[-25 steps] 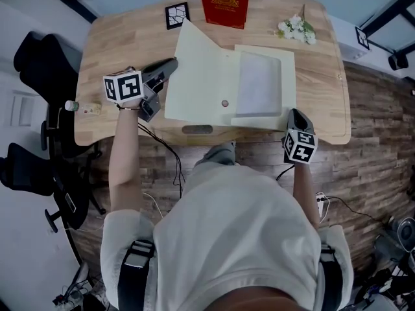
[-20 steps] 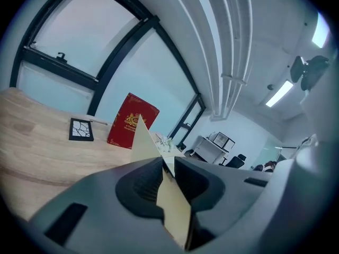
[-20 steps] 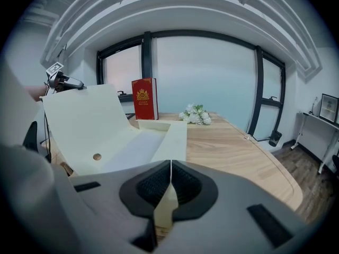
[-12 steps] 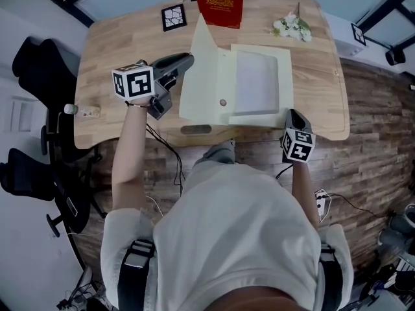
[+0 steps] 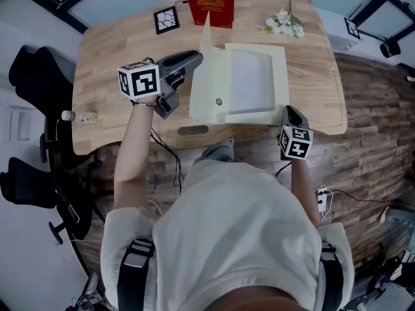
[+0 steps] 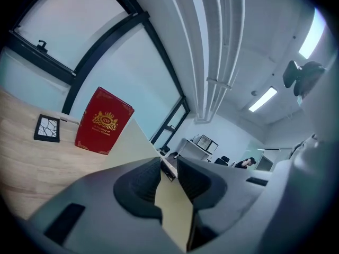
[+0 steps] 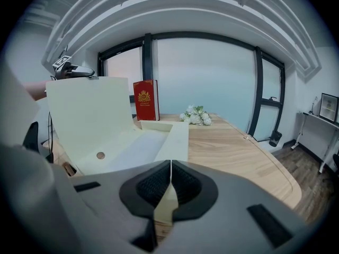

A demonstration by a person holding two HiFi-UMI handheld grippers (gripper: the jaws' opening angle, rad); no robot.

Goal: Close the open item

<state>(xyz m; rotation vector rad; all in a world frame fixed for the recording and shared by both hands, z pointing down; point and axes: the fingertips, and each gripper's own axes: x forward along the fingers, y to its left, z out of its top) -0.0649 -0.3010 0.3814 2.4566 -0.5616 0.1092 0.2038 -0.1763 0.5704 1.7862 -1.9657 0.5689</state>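
A flat cream box lies open on the wooden table, and its lid stands almost upright on the hinge at its left side. My left gripper is at the lid's upper left edge. In the left gripper view the lid runs between the jaws of that gripper, which have just been opening; a gap shows beside the sheet. At the box's near right corner my right gripper holds fast. In its own view the right gripper is shut on the box's cream rim.
A red book stands upright at the table's far edge, just behind the lid. White flowers lie at the far right, and a black patterned tile sits far left. A small bottle rests near the left edge. Black chairs stand left of the table.
The lid has swung from leaning open to the left up to nearly upright. My left gripper moved right and up with it. The right gripper stayed put.
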